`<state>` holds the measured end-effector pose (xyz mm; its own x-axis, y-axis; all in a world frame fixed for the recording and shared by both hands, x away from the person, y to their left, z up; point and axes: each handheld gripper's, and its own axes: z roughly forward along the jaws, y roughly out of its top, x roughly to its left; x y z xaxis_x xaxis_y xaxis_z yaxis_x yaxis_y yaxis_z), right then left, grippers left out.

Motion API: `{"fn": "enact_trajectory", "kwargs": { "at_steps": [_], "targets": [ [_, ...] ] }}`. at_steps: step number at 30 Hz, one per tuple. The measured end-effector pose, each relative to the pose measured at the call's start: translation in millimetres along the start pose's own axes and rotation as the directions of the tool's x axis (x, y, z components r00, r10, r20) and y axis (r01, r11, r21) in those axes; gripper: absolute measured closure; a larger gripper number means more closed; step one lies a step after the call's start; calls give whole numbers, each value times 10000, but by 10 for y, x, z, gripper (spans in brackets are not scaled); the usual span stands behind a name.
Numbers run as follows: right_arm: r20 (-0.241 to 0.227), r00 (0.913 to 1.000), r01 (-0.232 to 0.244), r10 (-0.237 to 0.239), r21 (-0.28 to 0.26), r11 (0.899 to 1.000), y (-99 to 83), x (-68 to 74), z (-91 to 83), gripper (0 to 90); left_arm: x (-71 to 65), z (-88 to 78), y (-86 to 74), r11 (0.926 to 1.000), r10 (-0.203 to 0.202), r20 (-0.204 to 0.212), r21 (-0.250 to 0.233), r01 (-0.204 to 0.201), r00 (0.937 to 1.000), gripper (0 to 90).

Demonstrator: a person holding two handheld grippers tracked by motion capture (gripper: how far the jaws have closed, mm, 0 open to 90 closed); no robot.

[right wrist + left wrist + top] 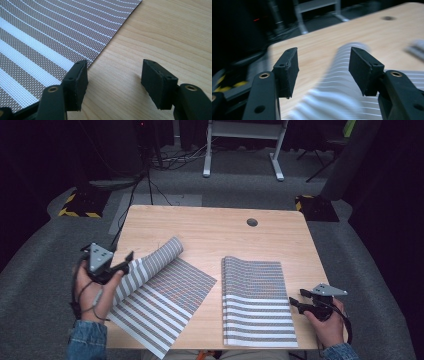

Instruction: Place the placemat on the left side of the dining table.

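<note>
While the right gripper [296, 298] rests at the near right table [210, 227] edge, jaws spread and empty, the folded mat [256, 300] lies just to its left, its edge beside one pad [77, 83]. At near left, the left gripper [128, 261] stands open with nothing between its pads, just beside the curled far corner of the left mat [160, 292], which overhangs the near edge. No legible writing appears on either mat.

The left gripper [129, 261] is hovering in the person's left hand [92, 292] with jaws standing wide and nothing between them, while the right gripper [297, 298] is resting low in the right hand [327, 322], jaws likewise parted.
</note>
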<state>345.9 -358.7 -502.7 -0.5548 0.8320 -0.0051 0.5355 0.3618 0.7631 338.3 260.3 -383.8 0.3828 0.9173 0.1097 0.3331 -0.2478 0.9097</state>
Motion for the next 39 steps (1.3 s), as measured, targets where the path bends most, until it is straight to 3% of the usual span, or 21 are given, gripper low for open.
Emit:
{"fn": "enact_trajectory", "kwargs": {
  "at_steps": [3, 8, 12, 14, 18, 20, 21, 26, 27, 29, 34, 36, 37, 39],
  "targets": [
    [-1, 10000, 3, -3, 0, 10000, 0, 0, 0, 380, -324, 94, 5, 9985, 511, 959, 129, -526, 9941, 412],
    [-19, 10000, 56, -56, 8, 10000, -1, -2, -1, 379, -744, 334, -23, 9932, 812, 2168, 643, -972, 9728, 385],
    [-32, 10000, 65, -65, 9, 10000, -1, -3, -1, 379, -986, 569, -119, 9862, 492, 2766, 1387, -905, 9597, 364],
    [-34, 10000, 67, -67, 10, 10000, -1, -2, -1, 379, -1139, 731, -198, 9759, 354, 3091, 1943, -996, 9504, 352],
    [-44, 9999, 96, -96, 12, 10000, -1, -4, -1, 379, -1367, 995, -300, 9604, 37, 3434, 2605, -990, 9392, 341],
    [-52, 9999, 104, -104, 10, 9999, -1, -4, -1, 379, -1449, 1109, -327, 9533, -41, 3414, 2852, -994, 9399, 330],
    [-53, 9999, 106, -106, 11, 9999, -1, -4, -1, 379, -1476, 1166, -340, 9496, -167, 3480, 2990, -941, 9373, 324],
    [-79, 9999, 131, -131, 10, 9999, -1, -3, -2, 379, -1515, 1332, -389, 9380, -385, 3125, 3389, -735, 9491, 320],
    [-85, 9999, 130, -130, 8, 9999, -1, -2, -2, 379, -1523, 1346, -398, 9361, -480, 3112, 3455, -659, 9491, 316],
    [-94, 9999, 128, -128, 7, 9999, -1, -2, -2, 379, -1543, 1389, -433, 9244, -559, 3187, 3747, -716, 9462, 299],
    [-103, 9998, 139, -139, 4, 9999, -1, -1, -1, 379, -1621, 1406, -466, 9257, -2, 3080, 3598, -1163, 9514, 216],
    [-104, 9999, 129, -129, 5, 9999, -1, 0, -2, 379, -1634, 1409, -471, 9251, -96, 3152, 3630, -1112, 9490, 204],
    [-102, 9999, 138, -138, 3, 9999, -1, -1, -1, 379, -1626, 1409, -467, 9258, 28, 3107, 3585, -1200, 9505, 205],
    [-103, 9998, 141, -141, 3, 9999, -1, -1, -1, 379, -1618, 1401, -472, 9303, -86, 2903, 3533, -988, 9569, 255]
  ]
}}
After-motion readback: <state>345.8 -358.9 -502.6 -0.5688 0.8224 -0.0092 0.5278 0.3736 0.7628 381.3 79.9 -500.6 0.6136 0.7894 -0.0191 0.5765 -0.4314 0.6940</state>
